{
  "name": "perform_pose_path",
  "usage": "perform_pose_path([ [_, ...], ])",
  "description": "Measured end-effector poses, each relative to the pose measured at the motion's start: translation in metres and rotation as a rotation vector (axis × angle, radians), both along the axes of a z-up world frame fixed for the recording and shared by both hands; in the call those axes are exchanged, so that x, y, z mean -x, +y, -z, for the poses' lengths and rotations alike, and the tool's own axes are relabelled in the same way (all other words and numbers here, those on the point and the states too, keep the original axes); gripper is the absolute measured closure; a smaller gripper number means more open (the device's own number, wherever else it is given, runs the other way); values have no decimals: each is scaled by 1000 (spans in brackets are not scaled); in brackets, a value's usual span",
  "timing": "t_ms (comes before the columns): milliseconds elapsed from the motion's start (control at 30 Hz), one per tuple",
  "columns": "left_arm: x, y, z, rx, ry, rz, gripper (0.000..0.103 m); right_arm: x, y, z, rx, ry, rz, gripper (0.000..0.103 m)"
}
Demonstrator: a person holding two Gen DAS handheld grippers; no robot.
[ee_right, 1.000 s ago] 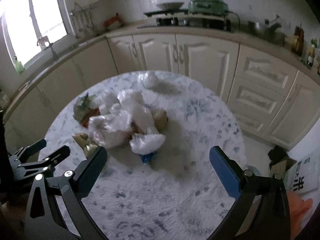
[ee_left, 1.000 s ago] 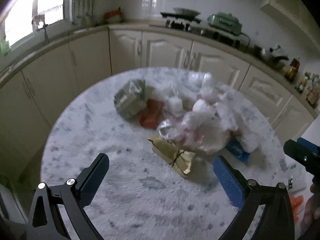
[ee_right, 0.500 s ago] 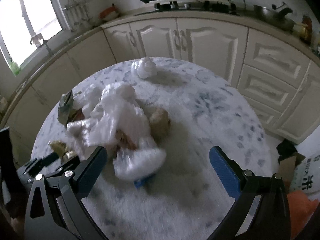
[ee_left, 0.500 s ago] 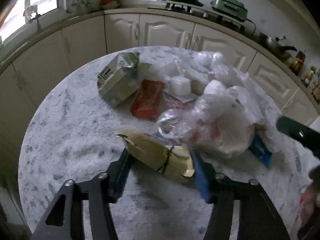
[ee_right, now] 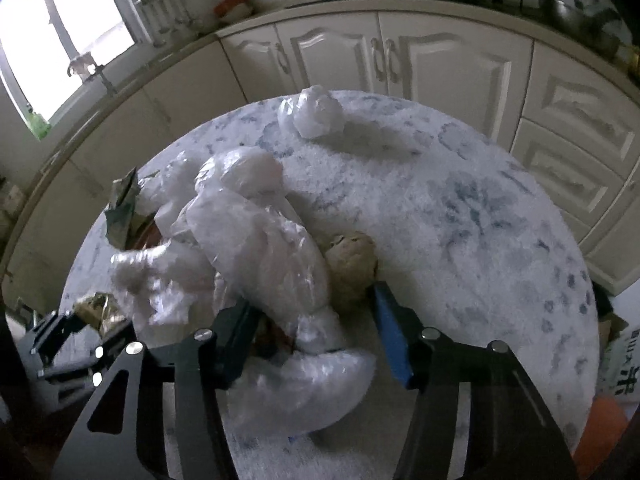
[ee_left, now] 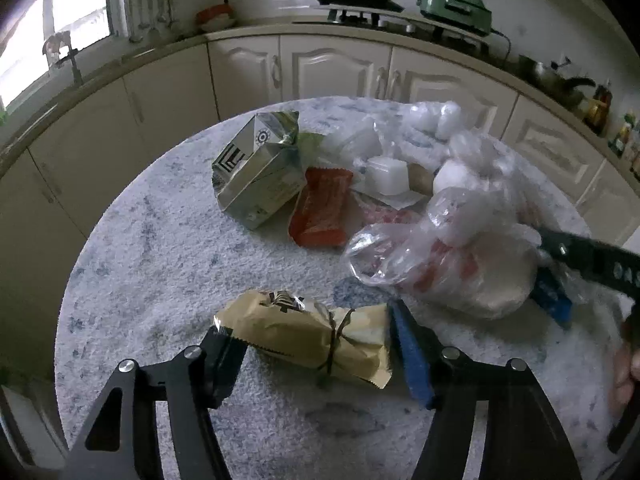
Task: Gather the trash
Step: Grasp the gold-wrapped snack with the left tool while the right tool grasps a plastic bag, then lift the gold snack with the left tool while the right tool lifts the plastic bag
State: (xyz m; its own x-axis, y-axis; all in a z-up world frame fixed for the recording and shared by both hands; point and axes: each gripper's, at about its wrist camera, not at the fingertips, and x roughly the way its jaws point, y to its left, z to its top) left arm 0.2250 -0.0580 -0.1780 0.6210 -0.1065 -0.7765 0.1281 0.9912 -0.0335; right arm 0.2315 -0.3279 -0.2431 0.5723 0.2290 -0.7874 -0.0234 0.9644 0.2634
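A heap of trash lies on the round marble table point(ee_left: 152, 264). My left gripper point(ee_left: 314, 344) is shut on a gold snack wrapper point(ee_left: 304, 336) tied with string, at the table's near side. Behind it lie a silver carton point(ee_left: 260, 172), a red wrapper point(ee_left: 322, 212) and clear plastic bags point(ee_left: 448, 256). My right gripper point(ee_right: 312, 332) has closed around a white plastic bag point(ee_right: 276, 264), with its fingers on either side of the bag. A brown crumpled lump point(ee_right: 352, 256) lies just beyond the right finger. My left gripper also shows at the lower left of the right wrist view point(ee_right: 76, 332).
A small knotted white bag point(ee_right: 316, 116) lies alone at the table's far side. A blue packet point(ee_left: 554, 300) sticks out under the bags. Cream kitchen cabinets point(ee_right: 400, 56) and a counter with a stove curve behind the table. A box and an orange object point(ee_right: 600, 428) lie on the floor at right.
Both grippers moved forward into the heap and closed: the left on the gold wrapper, the right around the white plastic bag.
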Motion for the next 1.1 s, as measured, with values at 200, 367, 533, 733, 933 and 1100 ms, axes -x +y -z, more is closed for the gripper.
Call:
perform_pose_path([
  [200, 12, 12, 9, 31, -4, 14, 43, 31, -4, -2, -3, 34, -26, 45],
  [367, 30, 14, 9, 20, -7, 30, 43, 32, 3, -6, 36, 36, -52, 38],
  [533, 60, 16, 7, 31, -3, 10, 43, 39, 3, -17, 28, 19, -71, 38],
  [733, 84, 11, -3, 36, -7, 18, 43, 39, 16, -18, 8, -16, -136, 38],
  [933, 87, 11, -3, 43, -10, 12, 43, 11, 17, -16, -12, -35, -147, 38],
  [1100, 90, 13, -5, 51, -6, 12, 43, 17, 36, -12, 59, 31, -225, 62],
])
